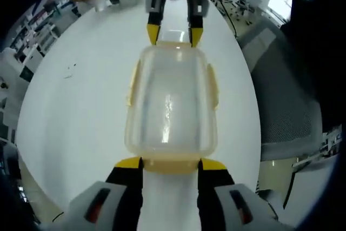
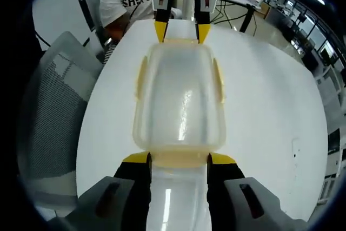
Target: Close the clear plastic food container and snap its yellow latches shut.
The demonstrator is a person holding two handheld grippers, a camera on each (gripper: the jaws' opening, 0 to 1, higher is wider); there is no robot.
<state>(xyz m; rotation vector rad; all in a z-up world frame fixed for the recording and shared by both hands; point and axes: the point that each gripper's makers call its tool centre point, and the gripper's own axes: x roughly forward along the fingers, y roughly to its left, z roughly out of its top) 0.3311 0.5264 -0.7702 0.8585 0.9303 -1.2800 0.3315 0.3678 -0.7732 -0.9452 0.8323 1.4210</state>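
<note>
Since the clear plastic container (image 1: 172, 104) looks empty, I judge it light, stiff-walled and slick on the white table (image 1: 81, 112), so I would press its yellow end latches (image 1: 172, 163) rather than squeeze the walls; it lies lengthwise between my two grippers. My left gripper (image 1: 172, 165) stands parted, jaw tips flanking the near latch; my right gripper (image 2: 179, 159) brackets the opposite end latch (image 2: 179, 158), also parted.
</note>
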